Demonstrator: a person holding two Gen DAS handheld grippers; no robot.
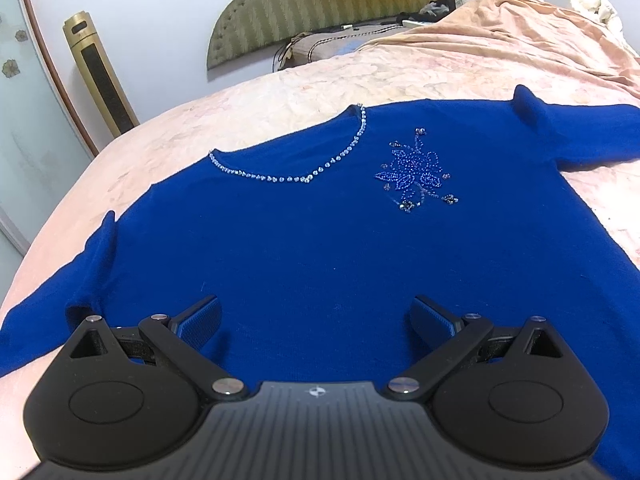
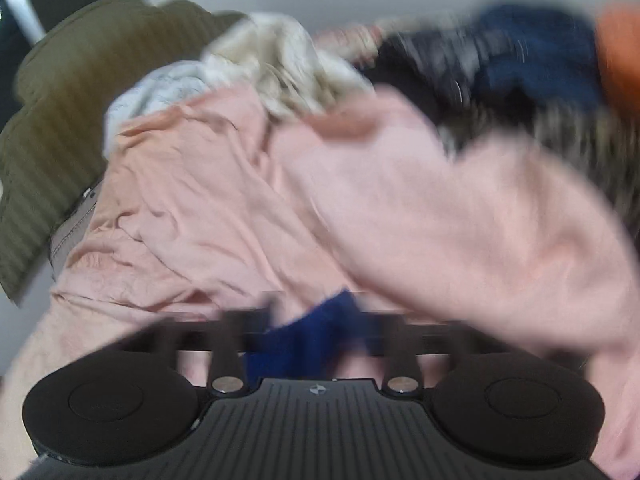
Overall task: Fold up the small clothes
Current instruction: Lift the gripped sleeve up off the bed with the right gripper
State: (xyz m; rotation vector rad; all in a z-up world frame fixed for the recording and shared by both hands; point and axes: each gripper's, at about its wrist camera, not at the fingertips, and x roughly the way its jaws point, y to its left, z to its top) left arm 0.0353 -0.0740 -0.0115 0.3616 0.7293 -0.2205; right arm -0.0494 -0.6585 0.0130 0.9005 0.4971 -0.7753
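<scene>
A royal-blue sweater [image 1: 320, 240] lies flat, front up, on the pink bedspread [image 1: 360, 72]. It has a beaded neckline [image 1: 320, 168] and a beaded flower [image 1: 416, 172]. My left gripper [image 1: 316, 316] hovers over its lower body, open, with nothing between the fingers. The right wrist view is motion-blurred. There my right gripper [image 2: 312, 320] has its fingers standing apart, and a fold of the blue sweater [image 2: 304, 344] lies between them. The blur hides any contact between pads and cloth.
A rumpled peach blanket [image 2: 440, 220] and a heap of clothes [image 2: 520, 60] lie beyond the right gripper. An olive headboard [image 1: 320, 0], a gold tower fan [image 1: 100, 76] and a glass door [image 1: 24, 120] stand behind the bed. Cream bedding [image 2: 280, 64] sits near the pillows.
</scene>
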